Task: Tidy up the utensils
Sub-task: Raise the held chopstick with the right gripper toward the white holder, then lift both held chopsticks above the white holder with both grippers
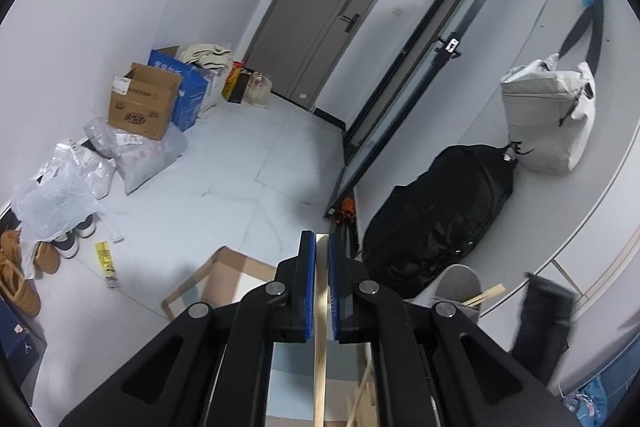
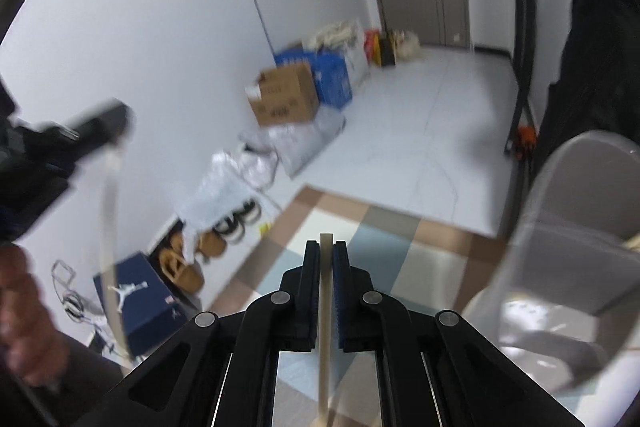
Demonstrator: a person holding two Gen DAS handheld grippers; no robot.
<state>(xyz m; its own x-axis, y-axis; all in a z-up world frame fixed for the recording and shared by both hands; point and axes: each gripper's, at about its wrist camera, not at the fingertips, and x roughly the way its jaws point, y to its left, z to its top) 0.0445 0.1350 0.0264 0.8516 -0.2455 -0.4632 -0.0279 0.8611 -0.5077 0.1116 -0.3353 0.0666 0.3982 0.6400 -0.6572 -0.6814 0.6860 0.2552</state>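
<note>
My left gripper [image 1: 321,247] is shut on a pale wooden stick utensil [image 1: 320,347] that runs down between the blue pads. A grey holder cup [image 1: 456,283] with wooden sticks [image 1: 486,295] in it sits just right of it. My right gripper [image 2: 327,251] is shut on another pale wooden stick [image 2: 325,327], held above the checked tablecloth [image 2: 360,239]. The grey holder [image 2: 572,247] looms close at the right in the right wrist view. The left gripper [image 2: 96,125] shows blurred at the far left there, with its stick [image 2: 108,227] hanging down.
More wooden pieces [image 1: 364,399] lie on the table below the left gripper. A black bag [image 1: 440,219] and a grey bag [image 1: 548,115] hang on the wall at right. Cardboard boxes [image 1: 144,103], plastic bags [image 1: 60,195] and shoes [image 2: 188,267] line the floor by the wall.
</note>
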